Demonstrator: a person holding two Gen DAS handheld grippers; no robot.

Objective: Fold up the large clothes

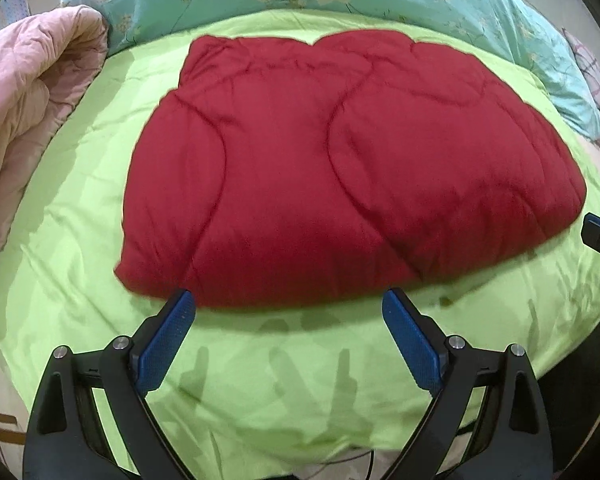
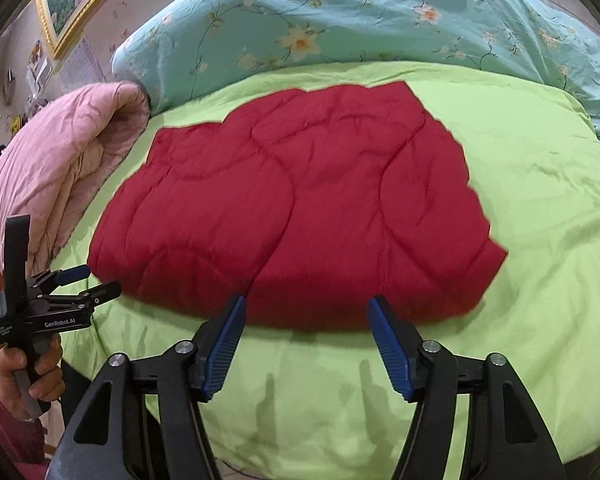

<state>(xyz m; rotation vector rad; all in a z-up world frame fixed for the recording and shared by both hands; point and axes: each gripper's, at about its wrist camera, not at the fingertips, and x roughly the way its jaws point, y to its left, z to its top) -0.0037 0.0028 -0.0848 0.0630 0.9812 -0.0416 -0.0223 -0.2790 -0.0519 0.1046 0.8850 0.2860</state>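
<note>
- A dark red quilted padded garment (image 1: 340, 168), folded into a thick, roughly square bundle, lies flat in the middle of a lime-green bedsheet (image 1: 260, 380) — likely so that its edges are easy to reach from the near side.
- The left gripper (image 1: 288, 300), black with blue ribbed pads, hovers just above the bundle's near edge with its jaws spread wide and nothing between them.
- The right gripper (image 2: 306, 304) hangs over the same near edge, further right; its jaws are apart too, holding nothing.
- Neither gripper grips the cloth, so the fold looks finished or paused; that is a judgement.
- A rolled pale pink quilt (image 2: 64, 160) sits at the far left, and a turquoise floral duvet (image 2: 340, 20) lies along the far side — both clear of the working area.
- In the right wrist view a hand (image 2: 28, 372) in a dark red sleeve holds the left tool, whose body reads "GenRobot.AI" in white.
</note>
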